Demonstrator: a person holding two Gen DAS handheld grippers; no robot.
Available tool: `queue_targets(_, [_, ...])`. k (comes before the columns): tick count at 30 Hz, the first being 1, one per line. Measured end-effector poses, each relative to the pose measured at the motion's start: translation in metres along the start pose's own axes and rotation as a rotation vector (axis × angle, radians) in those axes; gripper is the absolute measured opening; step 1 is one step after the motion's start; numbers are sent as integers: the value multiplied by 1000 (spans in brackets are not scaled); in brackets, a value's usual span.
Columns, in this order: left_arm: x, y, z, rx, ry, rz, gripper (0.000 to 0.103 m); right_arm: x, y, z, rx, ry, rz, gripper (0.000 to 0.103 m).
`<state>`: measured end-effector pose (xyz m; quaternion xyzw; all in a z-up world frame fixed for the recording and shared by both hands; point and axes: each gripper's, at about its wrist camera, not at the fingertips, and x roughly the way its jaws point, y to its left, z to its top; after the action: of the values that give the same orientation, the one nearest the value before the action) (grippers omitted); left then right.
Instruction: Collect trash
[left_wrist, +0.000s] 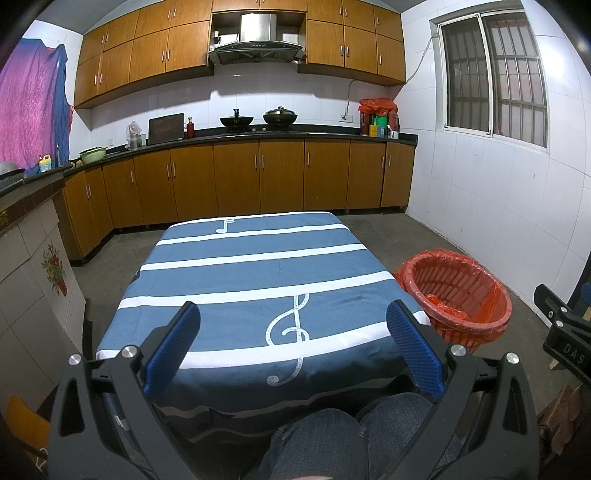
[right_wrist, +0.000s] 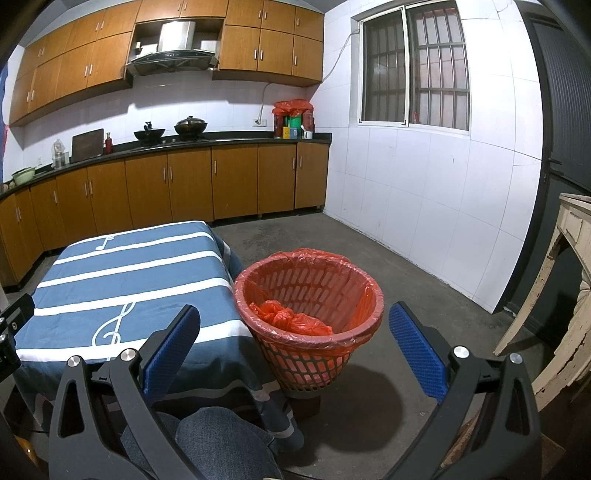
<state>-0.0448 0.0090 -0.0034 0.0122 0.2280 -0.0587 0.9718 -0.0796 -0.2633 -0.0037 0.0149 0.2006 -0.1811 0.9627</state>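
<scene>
Gaping wide with nothing between its blue pads, the left gripper (left_wrist: 293, 317) hangs over the near end of a table (left_wrist: 255, 258) draped in a blue cloth with white stripes and a treble clef. Under it, close to the camera, sit the person's knees (left_wrist: 354, 432) in blue jeans. Off to its right, beside the table's corner, stands a red basket (left_wrist: 458, 295) lined with a red bag.

The right gripper (right_wrist: 294, 317) is spread just as wide and also grips nothing. Straight ahead between its fingers stands the same basket on the concrete floor, touching the hanging edge of the tablecloth. Inside it lies a crumpled red plastic bag (right_wrist: 291, 317), the only trash in sight. Left of this gripper runs the striped table; further back a row of brown cabinets (right_wrist: 192, 181) carries a dark counter with two woks. To the far right stands a worn cream-painted piece of furniture (right_wrist: 569, 295).
</scene>
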Motion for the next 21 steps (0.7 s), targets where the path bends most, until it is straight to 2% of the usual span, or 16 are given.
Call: queue_targets(21, [0, 0, 1, 0, 1, 0, 99, -1, 0, 0, 2, 2, 0, 101])
